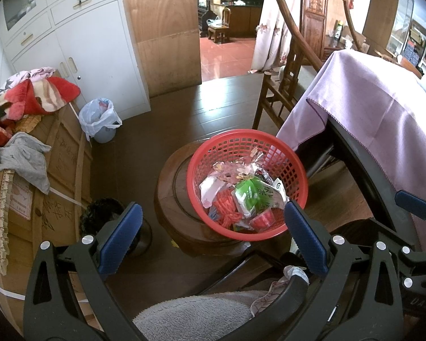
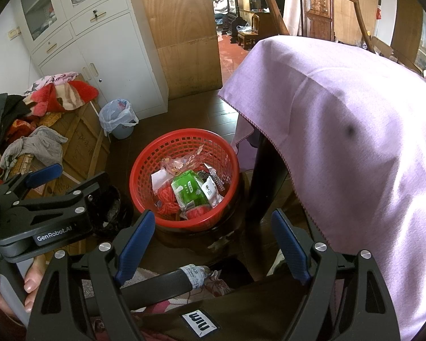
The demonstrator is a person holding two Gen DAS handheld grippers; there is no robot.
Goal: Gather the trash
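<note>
Lilac cloth [image 2: 340, 130] hangs just beside red basket [image 2: 184, 179].

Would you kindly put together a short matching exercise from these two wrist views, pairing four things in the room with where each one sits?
Things:
1. red basket
2. green packet
3. purple cloth
4. small bin with a white bag liner

Places:
A. draped over the table at the right
B. on the round wooden stool
C. on the floor beside the white cabinet
D. inside the basket, among wrappers

Pairs: 1-B, 2-D, 3-A, 4-C

Both the left claw and the right claw are open and hold nothing.
</note>
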